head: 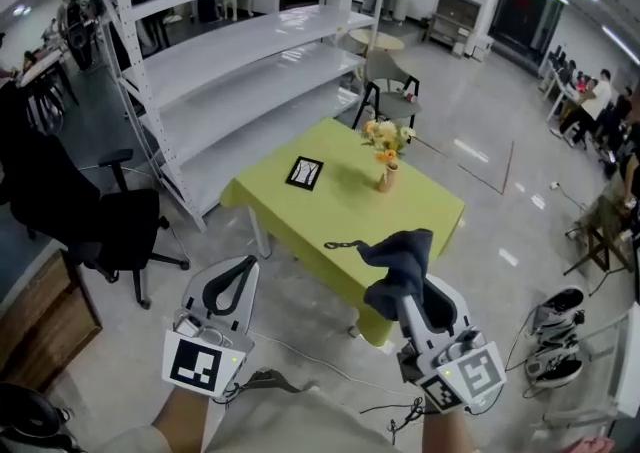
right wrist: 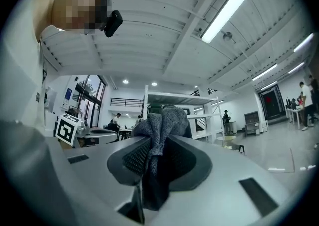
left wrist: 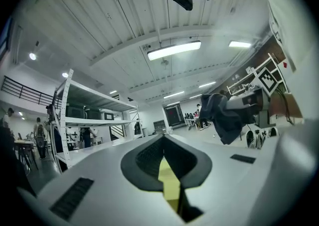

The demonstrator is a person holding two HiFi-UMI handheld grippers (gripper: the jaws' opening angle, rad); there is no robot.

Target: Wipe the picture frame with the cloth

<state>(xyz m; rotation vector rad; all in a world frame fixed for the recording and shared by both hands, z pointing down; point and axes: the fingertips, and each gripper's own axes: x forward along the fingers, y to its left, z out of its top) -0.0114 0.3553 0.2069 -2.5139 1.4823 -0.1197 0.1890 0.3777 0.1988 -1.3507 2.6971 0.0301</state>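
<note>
A black picture frame (head: 305, 173) lies flat on the yellow-green table (head: 420, 211), near its far left side. My right gripper (head: 408, 293) is held above the floor in front of the table's near corner, shut on a dark grey cloth (head: 401, 263) that bunches out past its tips. In the right gripper view the cloth (right wrist: 162, 120) is pinched between the jaws of the gripper (right wrist: 157, 145). My left gripper (head: 243, 267) is low at the left, well short of the table, shut and holding nothing. In the left gripper view that gripper (left wrist: 163, 144) points up, with the cloth (left wrist: 227, 115) to its right.
A vase of yellow flowers (head: 386, 156) stands mid-table, right of the frame. A small black object (head: 345, 243) lies near the table's front edge. White shelving (head: 250, 51) stands behind, a black office chair (head: 90, 211) at the left, shoes (head: 555, 331) on the floor at the right.
</note>
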